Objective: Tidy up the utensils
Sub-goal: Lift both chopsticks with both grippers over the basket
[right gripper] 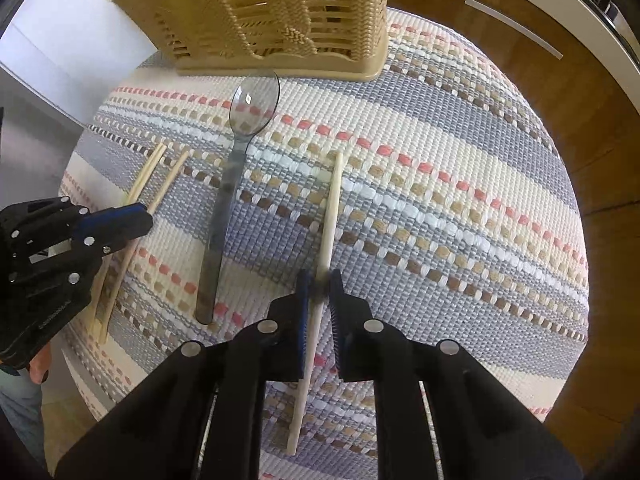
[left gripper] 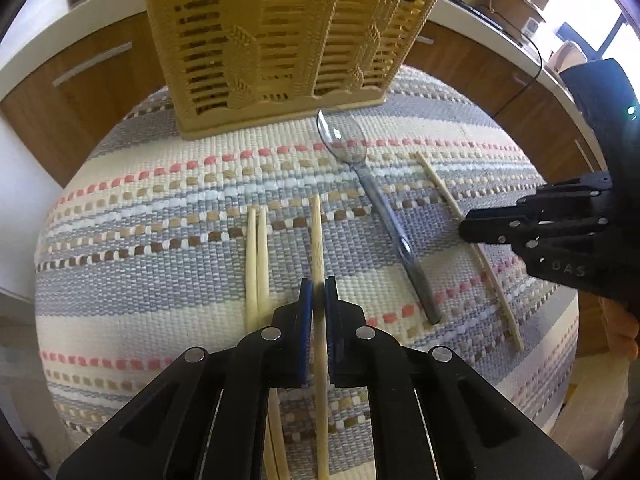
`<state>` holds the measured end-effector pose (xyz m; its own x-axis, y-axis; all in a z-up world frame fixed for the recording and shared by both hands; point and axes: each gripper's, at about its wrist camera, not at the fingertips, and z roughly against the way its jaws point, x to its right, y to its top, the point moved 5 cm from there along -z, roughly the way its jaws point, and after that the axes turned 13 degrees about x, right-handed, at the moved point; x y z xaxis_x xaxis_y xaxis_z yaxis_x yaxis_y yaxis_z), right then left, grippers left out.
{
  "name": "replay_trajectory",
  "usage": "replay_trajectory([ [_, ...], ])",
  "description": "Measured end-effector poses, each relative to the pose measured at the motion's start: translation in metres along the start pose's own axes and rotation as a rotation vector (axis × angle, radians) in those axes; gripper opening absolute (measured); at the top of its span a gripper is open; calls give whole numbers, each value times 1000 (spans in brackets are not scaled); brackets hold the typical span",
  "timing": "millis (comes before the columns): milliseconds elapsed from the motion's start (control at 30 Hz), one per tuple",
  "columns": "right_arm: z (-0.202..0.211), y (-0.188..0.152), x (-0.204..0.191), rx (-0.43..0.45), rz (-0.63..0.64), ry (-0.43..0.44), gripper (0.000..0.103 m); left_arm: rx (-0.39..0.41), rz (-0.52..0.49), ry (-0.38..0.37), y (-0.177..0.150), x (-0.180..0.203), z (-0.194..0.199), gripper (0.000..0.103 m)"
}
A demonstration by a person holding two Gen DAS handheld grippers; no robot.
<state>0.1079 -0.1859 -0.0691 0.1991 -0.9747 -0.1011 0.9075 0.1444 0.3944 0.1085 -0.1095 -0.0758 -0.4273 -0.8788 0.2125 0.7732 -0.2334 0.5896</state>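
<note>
"OAS" on right gripper (left gripper: 470, 230)

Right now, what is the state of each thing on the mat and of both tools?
Left tool: closed on a chopstick lying on the mat.
Right tool: closed on another chopstick.
Chopstick pair: lying flat, free.
Clear spoon: lying flat, bowl toward the basket.
Basket: upright on the mat.
</note>
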Motion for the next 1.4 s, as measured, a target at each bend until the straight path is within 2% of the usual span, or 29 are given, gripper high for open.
replay_trajectory([
  [133,-2,0,-9,18,19,-25,5,57,36,-38,5,-10,13,4],
  [233,4,-4,-8,45,-11,5,4,122,64,-76,11,-12,27,4],
  [433,37,-7,-9,162,-40,98,4,270,41,-120,23,-19,67,4],
  [733,97,-6,-23,380,22,193,4,445,37,-159,39,-21,123,4],
  [833,121,-5,-32,481,54,225,4,509,44,-174,43,-21,139,4],
  [1100,182,21,-49,730,75,276,4,740,40,-176,71,-22,189,4],
  [1233,207,38,-43,859,62,285,4,857,16,-173,86,-19,214,4],
  [1400,227,67,-33,973,33,277,4,979,-21,-160,115,-18,234,4],
])
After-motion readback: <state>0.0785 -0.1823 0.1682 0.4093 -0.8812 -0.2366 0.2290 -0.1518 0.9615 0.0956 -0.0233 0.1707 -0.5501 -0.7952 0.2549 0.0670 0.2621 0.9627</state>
